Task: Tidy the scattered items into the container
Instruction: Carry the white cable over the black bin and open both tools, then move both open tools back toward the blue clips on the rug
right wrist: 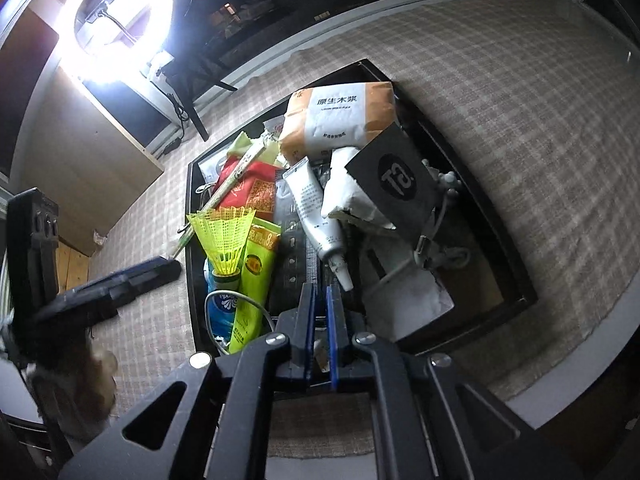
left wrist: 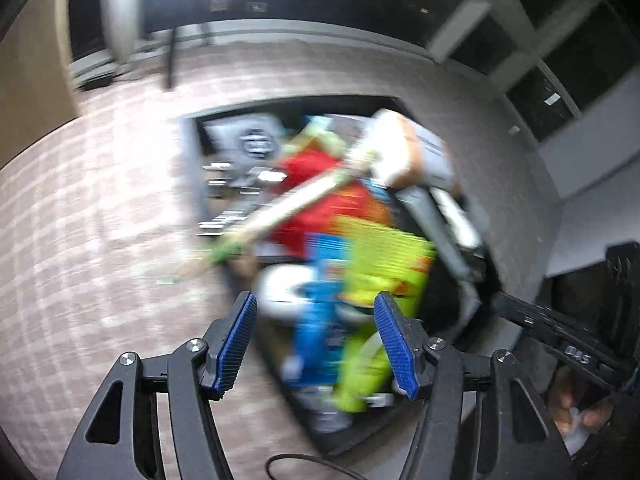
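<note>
A black tray [right wrist: 516,248] on the checked tablecloth is piled with items: an orange-and-white tissue pack [right wrist: 340,116], a silver tube [right wrist: 316,216], a black card box [right wrist: 400,184], a yellow shuttlecock [right wrist: 224,236], green [right wrist: 252,280] and red [right wrist: 248,188] packets, chopsticks [right wrist: 236,176]. My left gripper [left wrist: 316,344] is open and empty, above the tray's near end; its view is motion-blurred. My right gripper [right wrist: 319,320] has its jaws nearly together over the tray's near edge, with nothing visible between them. The left gripper also shows in the right wrist view [right wrist: 132,276], left of the tray.
A ring light [right wrist: 116,20] glares beyond the table's far left corner. A white cable [right wrist: 432,236] lies in the tray's right part. The tablecloth [right wrist: 540,140] spreads around the tray. A black cable [left wrist: 304,462] lies near the table's front edge.
</note>
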{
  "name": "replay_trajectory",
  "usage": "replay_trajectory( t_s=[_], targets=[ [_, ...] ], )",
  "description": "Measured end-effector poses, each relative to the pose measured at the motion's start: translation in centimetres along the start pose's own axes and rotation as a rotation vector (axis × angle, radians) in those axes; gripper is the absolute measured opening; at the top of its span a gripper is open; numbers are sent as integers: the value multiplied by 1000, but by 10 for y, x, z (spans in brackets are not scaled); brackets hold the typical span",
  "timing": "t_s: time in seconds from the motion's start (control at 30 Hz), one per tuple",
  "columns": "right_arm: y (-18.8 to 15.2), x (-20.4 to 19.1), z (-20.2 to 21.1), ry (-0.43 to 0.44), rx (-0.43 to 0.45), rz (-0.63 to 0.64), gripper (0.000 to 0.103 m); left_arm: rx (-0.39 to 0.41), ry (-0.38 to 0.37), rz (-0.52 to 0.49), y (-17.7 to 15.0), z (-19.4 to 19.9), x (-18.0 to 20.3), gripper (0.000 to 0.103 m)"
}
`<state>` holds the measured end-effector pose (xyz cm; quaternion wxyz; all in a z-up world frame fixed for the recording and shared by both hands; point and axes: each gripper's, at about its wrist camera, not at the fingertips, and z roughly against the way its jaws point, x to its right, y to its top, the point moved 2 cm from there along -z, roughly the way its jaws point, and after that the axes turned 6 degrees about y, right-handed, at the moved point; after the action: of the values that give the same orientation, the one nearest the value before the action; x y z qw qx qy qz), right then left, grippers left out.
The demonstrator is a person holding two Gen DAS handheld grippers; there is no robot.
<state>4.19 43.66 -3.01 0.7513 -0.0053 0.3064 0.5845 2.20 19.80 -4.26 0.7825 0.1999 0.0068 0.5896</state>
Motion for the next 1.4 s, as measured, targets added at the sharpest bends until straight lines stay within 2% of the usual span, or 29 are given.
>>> replay_trajectory(
  t_s=[0.1,0.23,0.43,0.67,0.87,0.97,1.07,1.2,1.4],
  targets=[
    [-3,-7,-3,13,-2,13,7,8,39,62,-2,2,-36,58],
    [-4,-27,-9,16,-2,62,20,15,100,119,-15,10,-80,58],
    [-1,-72,-30,42,-33,150,24,33,159,217,-38,27,-142,58],
    [-1,-152,-71,74,-96,275,24,61,209,340,-66,57,-229,59],
    [-15,-233,-111,96,-146,376,26,82,242,441,-98,84,-313,59],
    [-26,-277,-132,107,-168,424,32,85,261,482,-115,96,-355,59],
    [-37,-318,-153,114,-192,462,33,81,298,472,-126,104,-391,59],
    [-50,-371,-180,127,-217,508,33,66,358,399,-131,113,-437,63],
    [-69,-448,-224,151,-272,574,34,22,371,303,-135,111,-493,68]
  ],
)
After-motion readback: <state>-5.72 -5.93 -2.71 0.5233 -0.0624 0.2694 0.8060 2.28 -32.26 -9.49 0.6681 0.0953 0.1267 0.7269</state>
